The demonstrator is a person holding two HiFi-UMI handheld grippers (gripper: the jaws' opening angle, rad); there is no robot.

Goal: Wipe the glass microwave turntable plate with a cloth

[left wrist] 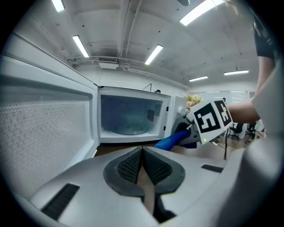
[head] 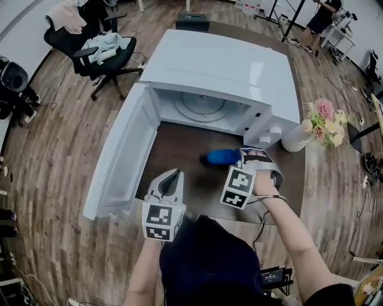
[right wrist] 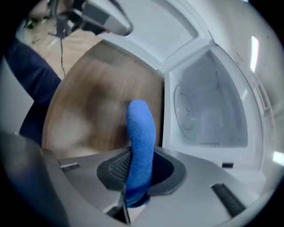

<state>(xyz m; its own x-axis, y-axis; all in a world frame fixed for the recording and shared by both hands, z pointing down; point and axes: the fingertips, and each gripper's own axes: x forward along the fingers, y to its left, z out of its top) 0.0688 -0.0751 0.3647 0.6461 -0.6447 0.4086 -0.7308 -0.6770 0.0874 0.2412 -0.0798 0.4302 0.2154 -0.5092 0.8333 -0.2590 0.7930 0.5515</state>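
Observation:
The glass turntable plate [head: 204, 107] lies inside the open white microwave [head: 227, 66]; it also shows in the left gripper view [left wrist: 128, 129] and the right gripper view [right wrist: 190, 108]. My right gripper [head: 242, 156] is shut on a rolled blue cloth [head: 220, 156], which sticks out over the brown table in front of the oven mouth. In the right gripper view the cloth [right wrist: 141, 146] stands up between the pads. My left gripper [head: 172, 177] is shut and empty, lower left of the cloth, pointing at the oven [left wrist: 133, 119].
The microwave door [head: 122, 156] hangs open to the left, beside my left gripper. A white vase of flowers [head: 314, 127] stands right of the oven. An office chair [head: 99, 51] is on the wooden floor at back left, and a person [head: 320, 18] stands far back right.

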